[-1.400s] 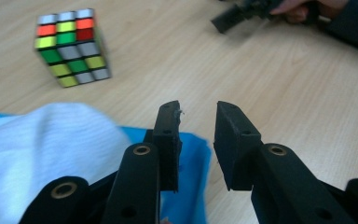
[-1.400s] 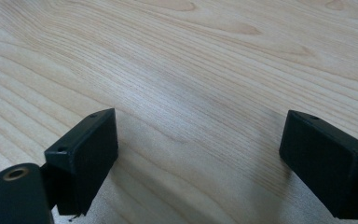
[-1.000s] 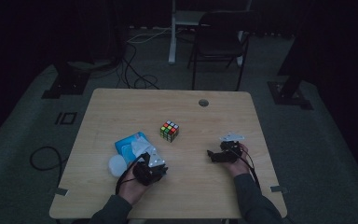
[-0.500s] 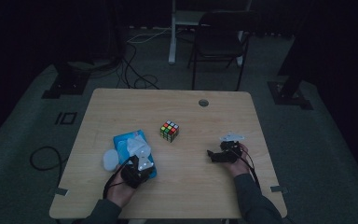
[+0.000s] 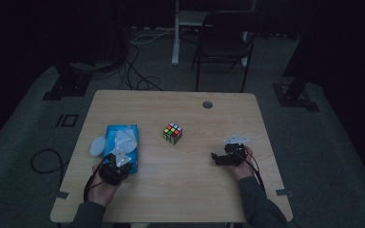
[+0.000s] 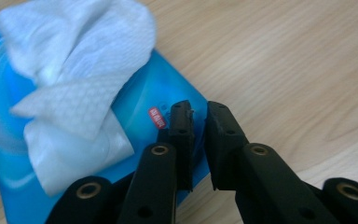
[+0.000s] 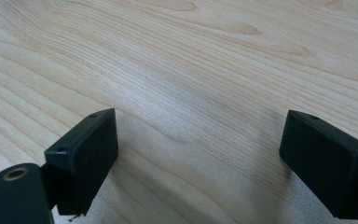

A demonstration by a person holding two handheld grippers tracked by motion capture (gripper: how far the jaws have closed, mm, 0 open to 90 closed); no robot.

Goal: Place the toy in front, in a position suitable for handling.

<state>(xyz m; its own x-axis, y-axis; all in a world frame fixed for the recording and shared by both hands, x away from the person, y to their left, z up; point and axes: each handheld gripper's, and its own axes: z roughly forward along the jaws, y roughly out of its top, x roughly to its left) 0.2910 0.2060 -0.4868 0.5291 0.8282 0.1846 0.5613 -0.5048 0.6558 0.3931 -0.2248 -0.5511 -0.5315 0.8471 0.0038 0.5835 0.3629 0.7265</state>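
Note:
A blue pack of wipes (image 5: 123, 134) lies at the table's left with a white wipe (image 5: 122, 141) pulled up out of its top. My left gripper (image 5: 120, 161) sits at the pack's near end. In the left gripper view its jaws (image 6: 199, 112) hover over the pack's (image 6: 140, 98) corner, beside the crumpled wipe (image 6: 74, 60). They have just been opening and stand a narrow gap apart with nothing between them. My right gripper (image 5: 216, 157) rests at the right, open wide (image 7: 200, 135) over bare wood. A colourful puzzle cube (image 5: 172, 133) stands in the middle.
A pale round disc (image 5: 96, 146) lies just left of the pack. The wooden table (image 5: 180, 190) has a cable hole (image 5: 207, 104) near its far edge. A dark chair (image 5: 228, 38) and floor cables stand beyond it.
My left hand has slid left along the table's near side, from below the pack's right end to its left near end. The right hand has stayed put.

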